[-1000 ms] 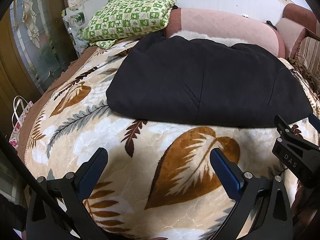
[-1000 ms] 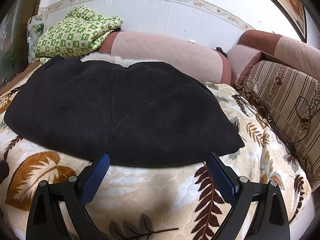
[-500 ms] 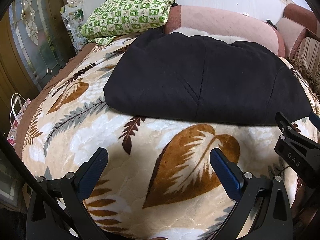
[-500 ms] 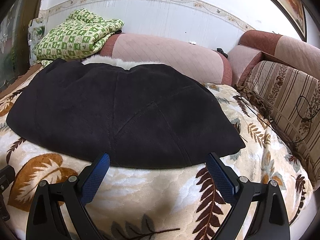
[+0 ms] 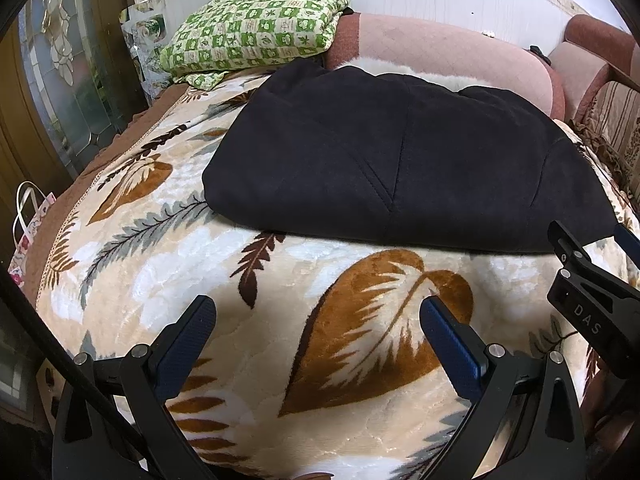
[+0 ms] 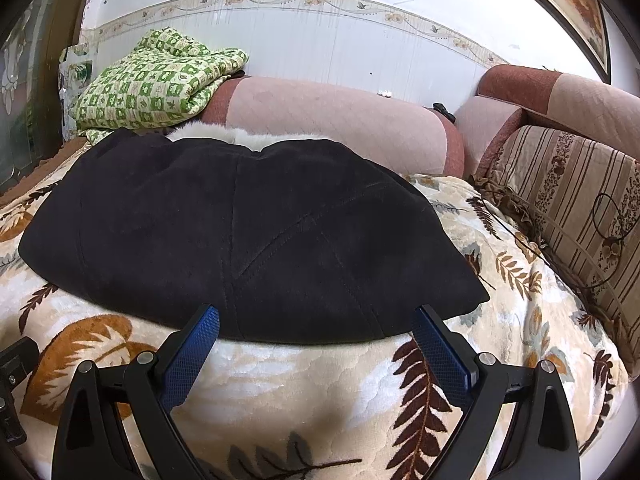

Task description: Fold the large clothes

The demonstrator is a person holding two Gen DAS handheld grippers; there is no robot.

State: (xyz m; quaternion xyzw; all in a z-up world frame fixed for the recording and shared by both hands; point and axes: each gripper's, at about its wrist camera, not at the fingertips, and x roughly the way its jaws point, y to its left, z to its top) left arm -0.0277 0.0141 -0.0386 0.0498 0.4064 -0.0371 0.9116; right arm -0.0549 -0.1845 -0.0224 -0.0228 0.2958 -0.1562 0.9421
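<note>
A large black garment (image 5: pixel 380 160) lies folded flat on a leaf-patterned blanket (image 5: pixel 200 280); it also shows in the right wrist view (image 6: pixel 240 240), with white fur trim (image 6: pixel 240 136) at its far edge. My left gripper (image 5: pixel 316 312) is open and empty, hovering over the blanket in front of the garment's near edge. My right gripper (image 6: pixel 316 316) is open and empty, its fingertips at the garment's near hem. The right gripper's body (image 5: pixel 588 292) shows at the right edge of the left wrist view.
A green checked quilt (image 5: pixel 256 28) is folded at the back left on a pink sofa back (image 6: pixel 340 120). A striped cushion (image 6: pixel 572 200) lies at the right. A glass door (image 5: pixel 68 80) and a gift bag (image 5: pixel 28 224) stand left of the bed.
Both views have tilted up and drawn back slightly; the garment has not moved. Both grippers stay open and empty.
</note>
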